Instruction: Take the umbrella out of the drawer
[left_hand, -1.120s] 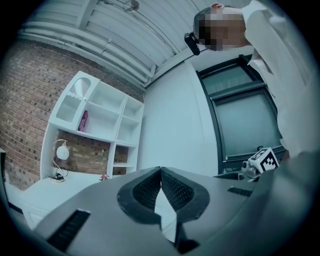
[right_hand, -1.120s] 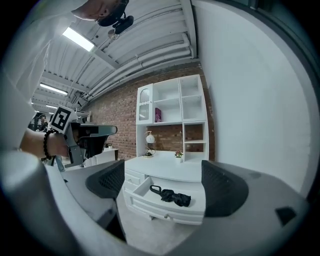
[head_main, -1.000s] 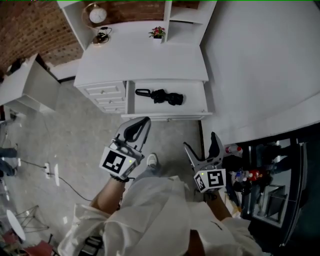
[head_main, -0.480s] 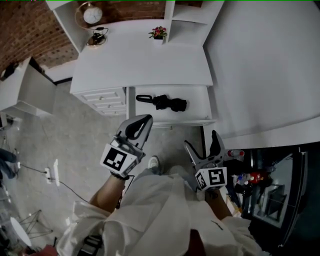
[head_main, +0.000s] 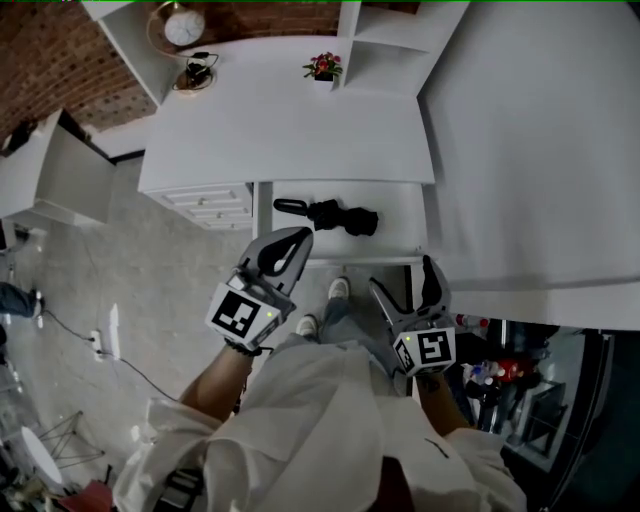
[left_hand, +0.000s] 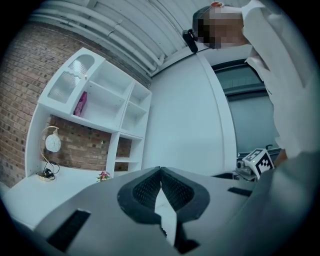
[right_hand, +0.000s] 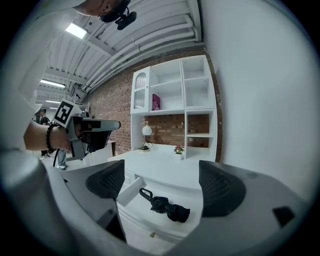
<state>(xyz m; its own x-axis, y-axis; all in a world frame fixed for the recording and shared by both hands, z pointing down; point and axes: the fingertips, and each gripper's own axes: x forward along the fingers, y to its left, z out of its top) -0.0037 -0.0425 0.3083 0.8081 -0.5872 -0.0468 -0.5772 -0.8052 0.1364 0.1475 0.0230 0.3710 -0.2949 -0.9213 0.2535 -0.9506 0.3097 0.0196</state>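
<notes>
Resting in the drawer, umbrella lies ahead of right gripper's parted jaws.

Drawer rear hidden under desktop; clock dial too small.

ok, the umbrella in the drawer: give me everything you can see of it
Black folding umbrella, collapsed, its fabric loosely bunched. A thin curved handle sticks out at its left end in the head view; the opposite end is thicker and blunt. It lies flat on the floor of the open white drawer, lengthwise along the drawer's width, nearer the left side. Only the drawer touches it.
</notes>
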